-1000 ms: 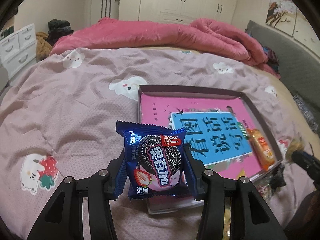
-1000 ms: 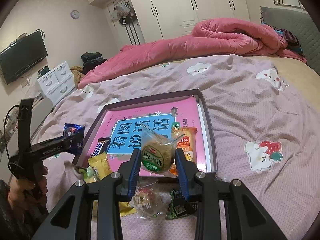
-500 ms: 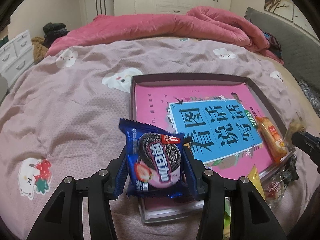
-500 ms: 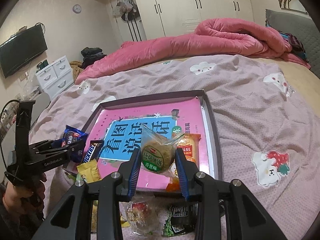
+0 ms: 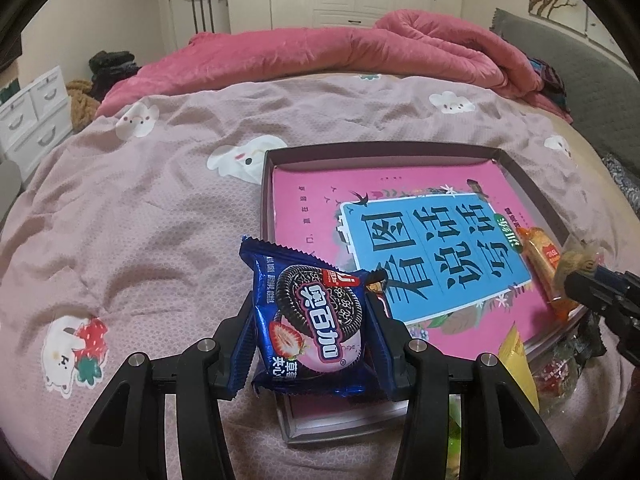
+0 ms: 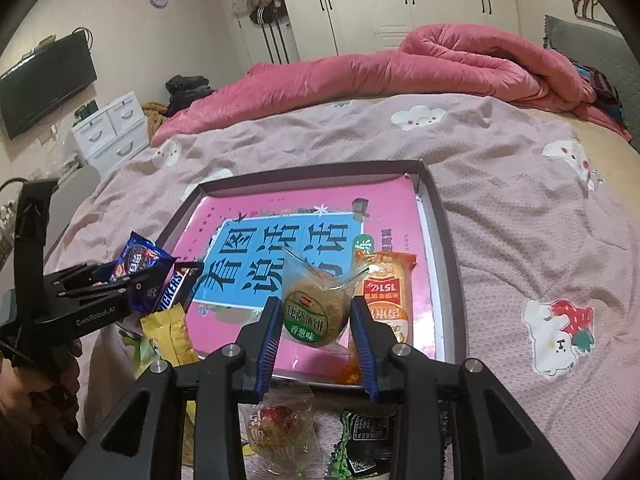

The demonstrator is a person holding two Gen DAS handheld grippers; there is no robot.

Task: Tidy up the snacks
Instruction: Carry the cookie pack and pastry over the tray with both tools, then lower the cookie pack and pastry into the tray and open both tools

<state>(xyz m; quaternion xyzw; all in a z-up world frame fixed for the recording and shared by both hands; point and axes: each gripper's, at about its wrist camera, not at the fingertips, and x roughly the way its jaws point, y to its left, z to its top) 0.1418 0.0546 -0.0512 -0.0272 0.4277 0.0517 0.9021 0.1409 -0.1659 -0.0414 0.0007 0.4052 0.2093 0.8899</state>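
My left gripper (image 5: 310, 330) is clamped on a blue Oreo packet (image 5: 310, 316), its pads pressing the packet's two sides. The packet stands nearly upright, tilted a little, its crimped top edge far from me; the front shows a dark sandwich cookie, a strawberry and pink lettering. It hangs over the near left corner of the shallow tray (image 5: 266, 184), just above the rim.

My right gripper (image 6: 314, 322) is closed on a clear-wrapped round cracker (image 6: 314, 312) with a green label; the loose top of its wrapper flares upward. It hangs over the near part of the tray, right of the middle.

The tray's floor is covered by a pink sheet with a big blue panel of dark characters. An orange packet (image 6: 388, 296) lies along the tray's right side, just beside the cracker. At the near left corner the tip of a Snickers bar (image 6: 172, 292) pokes over the rim, just beside my left gripper's fingers. A yellow packet (image 6: 170, 336) leans at the tray's near edge there.

On the bedspread (image 6: 520, 240) in front of the near rim lie a clear packet with red inside (image 6: 276, 428) and a dark green packet (image 6: 368, 440). The far half and the middle of the tray are bare. The bedspread is open to the left, right and far side, up to the pink quilt (image 5: 360, 60).
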